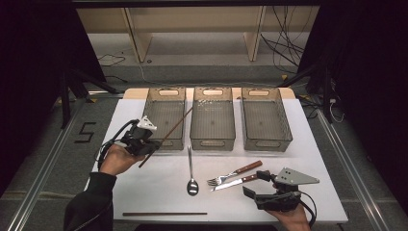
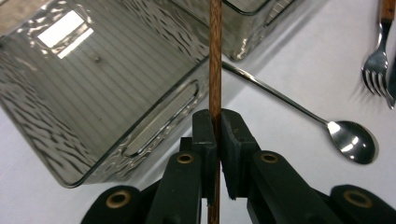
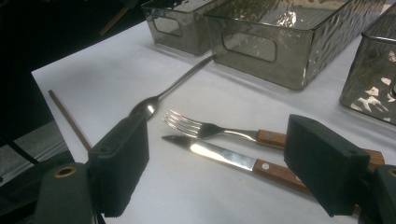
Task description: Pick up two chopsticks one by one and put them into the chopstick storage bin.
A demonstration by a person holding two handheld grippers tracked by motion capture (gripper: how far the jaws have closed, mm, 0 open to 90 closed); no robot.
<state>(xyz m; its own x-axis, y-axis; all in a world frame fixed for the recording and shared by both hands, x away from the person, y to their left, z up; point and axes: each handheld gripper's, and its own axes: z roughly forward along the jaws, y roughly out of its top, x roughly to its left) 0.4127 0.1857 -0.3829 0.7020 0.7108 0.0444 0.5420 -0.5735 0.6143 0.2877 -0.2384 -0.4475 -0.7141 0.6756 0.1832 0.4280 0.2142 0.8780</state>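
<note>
We pinch the brown chopstick (image 1: 166,136) tight in our left tongs (image 1: 144,146), its long end pointing up over the left bin (image 1: 163,120), while our right tongs (image 1: 257,185) wait spread wide by the knife (image 1: 235,182) on the counter (image 1: 159,192).

Three bins (image 1: 212,119) stand side by side at upper centre; spoon (image 1: 191,180), fork (image 1: 233,173) and knife (image 1: 235,182) lie below them, a chopstick (image 1: 164,213) along the bottom edge

High view looks down over table (image 1: 159,192); gripper views close, low; all share spoon (image 1: 192,185).
</note>
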